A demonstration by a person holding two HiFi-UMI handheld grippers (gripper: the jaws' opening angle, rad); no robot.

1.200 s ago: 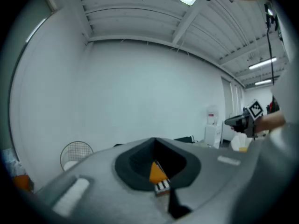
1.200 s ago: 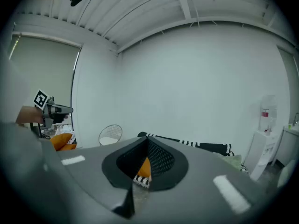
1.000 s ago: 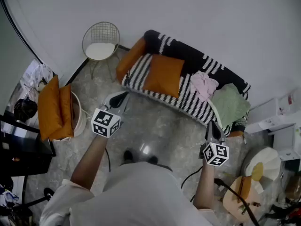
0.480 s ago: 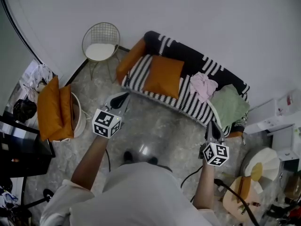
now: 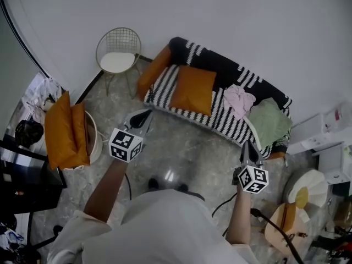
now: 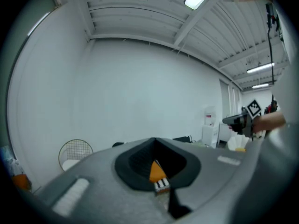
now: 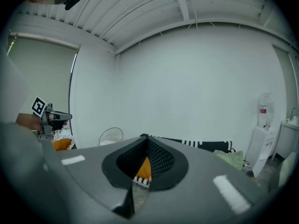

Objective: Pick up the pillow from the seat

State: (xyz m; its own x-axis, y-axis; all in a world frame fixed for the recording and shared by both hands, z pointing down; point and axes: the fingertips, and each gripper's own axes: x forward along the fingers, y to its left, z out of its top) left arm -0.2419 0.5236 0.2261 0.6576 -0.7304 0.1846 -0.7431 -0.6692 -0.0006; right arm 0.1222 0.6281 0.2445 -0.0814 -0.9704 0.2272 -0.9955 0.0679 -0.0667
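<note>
Landmark: striped sofa (image 5: pixel 221 121), black and white, set against the white wall.

- Well left of the sofa: two orange cushions (image 5: pixel 66 130) stand on end in a white basket (image 5: pixel 94 139).
- Off the sofa's left end, by the wall: wire chair (image 5: pixel 117 50) with a pale seat pad.
- Left hand-held gripper (image 5: pixel 142 116): bare forearm reaches forward and leftward from the white shirt. The gripper is held near level and aimed at the sofa's left front corner, over the floor and just short of that corner. Jaws are pressed together with nothing between them. Its own view frames a sliver of orange and stripes beyond the closed tips.
- Against the sofa's left armrest: a second orange cushion (image 5: pixel 152 70), propped up.
- Pillow (image 5: pixel 192 89): orange, on the left half of the sofa seat. It lies flat and is near square. The slightly longer side runs from the seat's front edge toward the backrest, canted a little to the right at the top. Untouched by either gripper.
- Right half of the sofa: pink cloth (image 5: pixel 237 99), then green cloth (image 5: pixel 269 123), both crumpled.
- Right hand-held gripper (image 5: pixel 248 146): forearm straight ahead, gripper near level, tips just before the sofa's right front edge below the green cloth. Jaws fully closed and empty.
</note>
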